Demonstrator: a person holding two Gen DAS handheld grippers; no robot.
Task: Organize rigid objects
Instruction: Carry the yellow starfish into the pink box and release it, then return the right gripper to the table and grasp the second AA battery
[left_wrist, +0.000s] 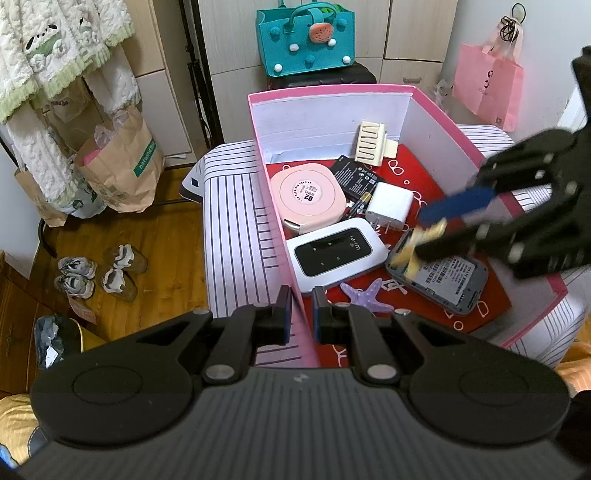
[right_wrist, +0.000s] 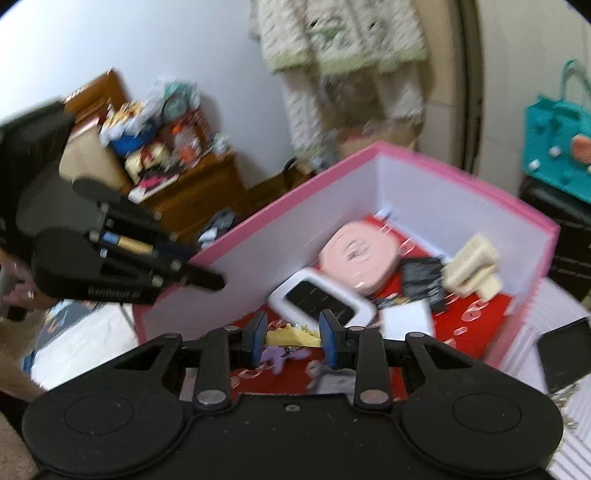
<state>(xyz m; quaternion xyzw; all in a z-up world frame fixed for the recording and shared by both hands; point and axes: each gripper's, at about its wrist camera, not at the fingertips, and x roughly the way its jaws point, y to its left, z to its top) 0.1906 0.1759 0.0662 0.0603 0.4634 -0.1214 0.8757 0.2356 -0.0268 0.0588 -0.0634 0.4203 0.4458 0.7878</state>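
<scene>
My right gripper (right_wrist: 291, 341) clenches yellow toothed piece (right_wrist: 293, 336), blurred, maybe comb; my left gripper (left_wrist: 300, 314) pinches box (left_wrist: 295, 302) wall.

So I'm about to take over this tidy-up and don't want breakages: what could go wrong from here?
1. The right gripper holds a small yellow piece above the crowded pink box; released here, it may land on the purple starfish or the open grey device.
2. The left gripper straddles the box's thin wall, which could bend or tip if it pulls.
3. The right wrist view is blurred, so placement may be imprecise.
</scene>
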